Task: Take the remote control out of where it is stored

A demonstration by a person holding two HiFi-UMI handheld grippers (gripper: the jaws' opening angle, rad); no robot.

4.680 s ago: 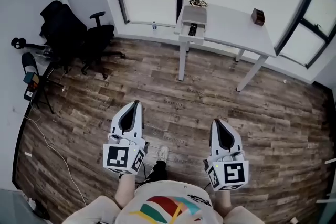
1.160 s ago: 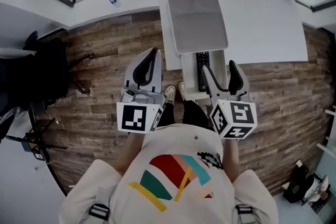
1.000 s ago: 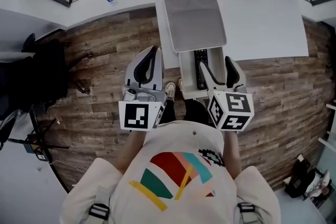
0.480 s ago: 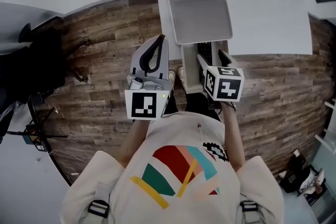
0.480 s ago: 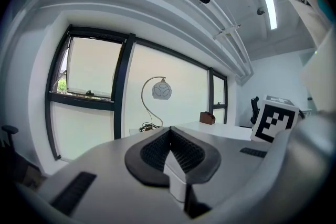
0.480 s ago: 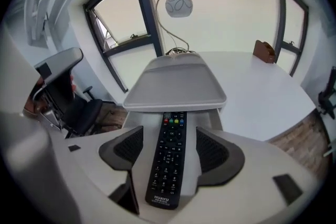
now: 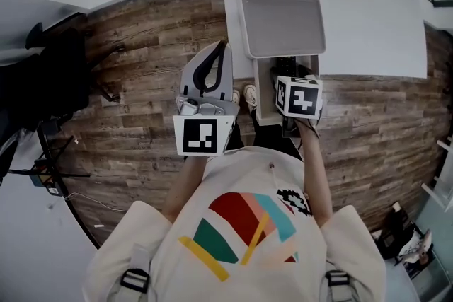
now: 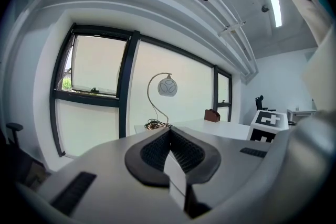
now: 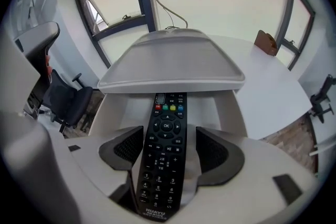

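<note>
Left gripper (image 8: 169,132) closed on nothing; right gripper (image 9: 167,150) spread, straddling one black plastic remote control (image 9: 163,168) in one white drawer (image 9: 122,113).

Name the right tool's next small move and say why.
Probably close the right tool on the remote. The remote lies between the jaws, which stand apart with a gap on its right side, and it is not yet out of the open drawer.

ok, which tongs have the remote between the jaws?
The right tongs: jaws apart, one on each side of the black remote. The left tongs are shut with nothing between them.
</note>
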